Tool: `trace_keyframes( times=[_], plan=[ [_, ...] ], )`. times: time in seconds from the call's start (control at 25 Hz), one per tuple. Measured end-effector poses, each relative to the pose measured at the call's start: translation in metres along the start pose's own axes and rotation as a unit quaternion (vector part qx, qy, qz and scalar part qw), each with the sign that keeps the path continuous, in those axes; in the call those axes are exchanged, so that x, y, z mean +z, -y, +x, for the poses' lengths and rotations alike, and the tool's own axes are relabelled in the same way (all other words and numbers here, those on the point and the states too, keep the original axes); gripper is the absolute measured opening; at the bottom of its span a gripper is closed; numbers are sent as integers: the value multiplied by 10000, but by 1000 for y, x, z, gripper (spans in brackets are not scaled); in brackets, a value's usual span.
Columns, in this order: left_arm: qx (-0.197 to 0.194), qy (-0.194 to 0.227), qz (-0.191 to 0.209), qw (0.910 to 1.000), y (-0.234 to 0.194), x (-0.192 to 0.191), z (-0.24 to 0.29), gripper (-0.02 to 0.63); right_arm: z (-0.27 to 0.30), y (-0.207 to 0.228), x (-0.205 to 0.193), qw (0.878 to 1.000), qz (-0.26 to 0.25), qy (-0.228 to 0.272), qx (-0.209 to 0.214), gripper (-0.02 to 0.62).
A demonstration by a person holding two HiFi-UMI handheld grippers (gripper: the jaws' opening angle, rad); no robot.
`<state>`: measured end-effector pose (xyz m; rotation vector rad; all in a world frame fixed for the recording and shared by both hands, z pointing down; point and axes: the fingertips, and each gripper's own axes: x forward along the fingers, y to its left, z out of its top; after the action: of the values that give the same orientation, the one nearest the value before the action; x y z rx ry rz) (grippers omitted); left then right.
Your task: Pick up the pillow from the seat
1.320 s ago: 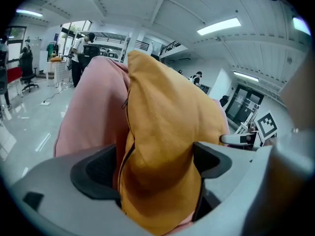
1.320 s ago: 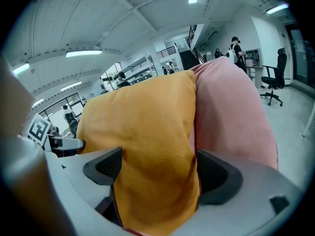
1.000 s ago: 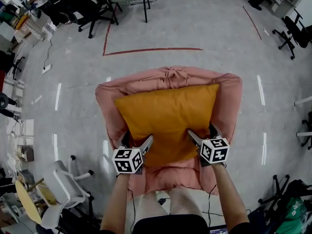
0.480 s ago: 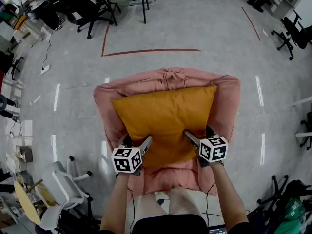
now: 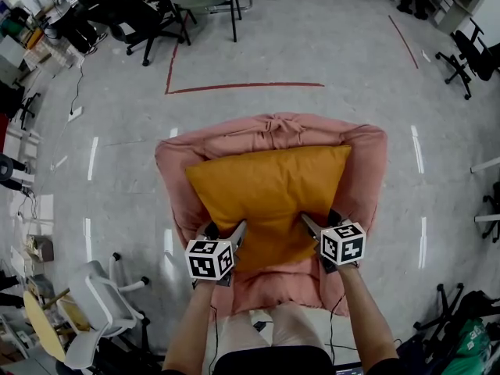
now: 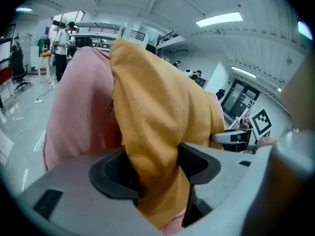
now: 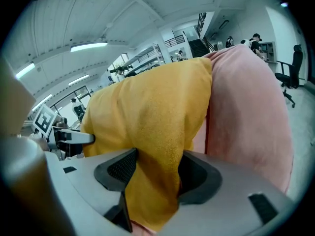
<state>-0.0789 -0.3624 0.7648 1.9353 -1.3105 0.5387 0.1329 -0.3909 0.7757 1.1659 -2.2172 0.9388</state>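
- Pillow (image 5: 269,198): mustard-orange and square, lying flat on the seat of a pink slip-covered armchair (image 5: 369,170). Its far edge rests against the chair back and its near edge reaches towards the person standing at the front.
- Left gripper (image 5: 224,231) is at the pillow's near-left corner. Its jaws are closing, and its own view shows a fold of the orange fabric bunched between the two dark pads, which touch it on both sides.
- Right gripper (image 5: 320,219) is at the near-right corner in the same way. Its jaws are also closing, with the pillow's edge pinched between the pads.
- Both marker cubes, left (image 5: 209,259) and right (image 5: 341,244), sit just in front of the pillow's near edge, level with each other and well apart.
- The person's bare forearms (image 5: 191,326) reach forward to the grippers from the bottom of the head view.
- The pillow is in contact with the seat cushion, with pink fabric showing all round it.
- On the grey floor (image 5: 351,45) beyond the chair runs a red tape line (image 5: 242,87). Dark office chairs (image 5: 148,22) stand further back, and a white chair (image 5: 98,303) stands near the person's left.
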Motion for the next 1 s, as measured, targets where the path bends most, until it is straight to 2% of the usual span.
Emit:
trace_keyframes(
  times=[0.16, 0.28, 0.36, 1.0],
  plan=[
    [17, -21, -17, 10000, 6, -1, 1, 241, 0, -4, -2, 9999, -118, 40, -36, 200],
    [-40, 0, 2, 10000, 10, -3, 1, 210, -2, -10, -5, 9997, -212, 131, 81, 107],
    [-70, 15, -23, 10000, 15, -3, 0, 191, -4, -10, -4, 9996, -200, 149, 124, 81],
    [-153, 86, 60, 9998, 26, 0, -16, 170, -23, -20, -1, 9998, -146, 151, 11, 67]
  ],
)
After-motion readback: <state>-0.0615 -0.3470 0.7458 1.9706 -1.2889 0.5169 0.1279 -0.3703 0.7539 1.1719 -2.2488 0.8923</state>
